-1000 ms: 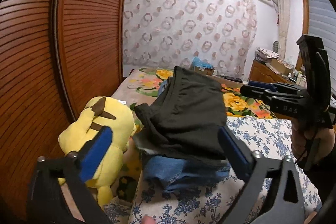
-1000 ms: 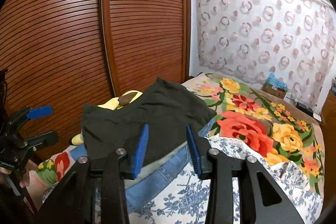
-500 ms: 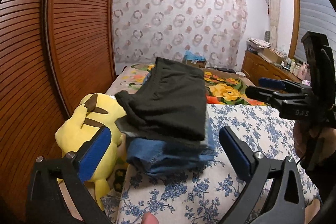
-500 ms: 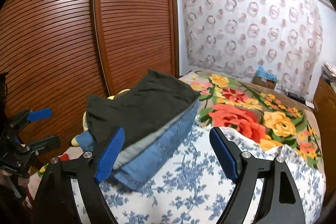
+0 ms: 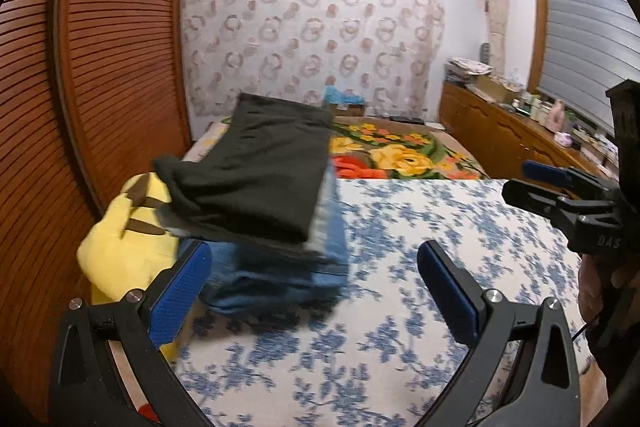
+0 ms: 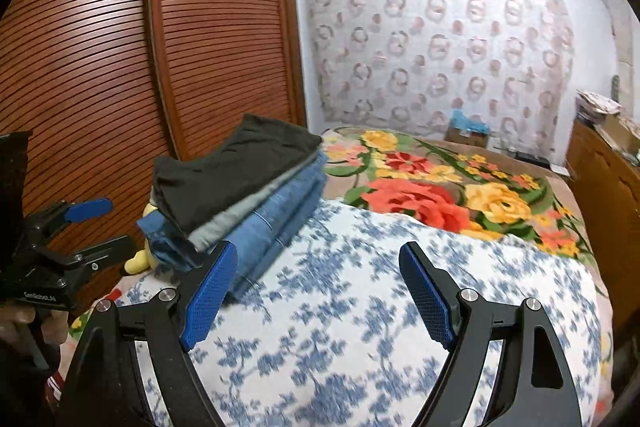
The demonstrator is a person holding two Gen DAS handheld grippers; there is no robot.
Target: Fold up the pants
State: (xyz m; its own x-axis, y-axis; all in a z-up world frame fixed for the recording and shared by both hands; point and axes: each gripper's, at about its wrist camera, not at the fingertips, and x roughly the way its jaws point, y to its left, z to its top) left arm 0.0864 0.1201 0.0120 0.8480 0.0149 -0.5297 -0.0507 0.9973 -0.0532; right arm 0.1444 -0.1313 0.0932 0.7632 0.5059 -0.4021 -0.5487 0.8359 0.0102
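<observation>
- Folded pants stack (image 5: 260, 203): dark pair on top, grey layer, jeans underneath; sits on the blue-floral quilt (image 5: 400, 287) at 10 o'clock from the left gripper (image 5: 312, 291), beside the yellow plush (image 5: 120, 247).
- Left gripper: fingers wide, nothing between them.
- Right gripper (image 6: 320, 295): jaws have just been opening, now wide and empty; stack at its 11 o'clock.
- Risk, my read: top pair overhangs toward the plush; a nudge from the left finger could tip or unfold the stack.
- Right view alone shows the layered edges clearly; left view shows the dresser (image 5: 520, 131) at 2 o'clock.
</observation>
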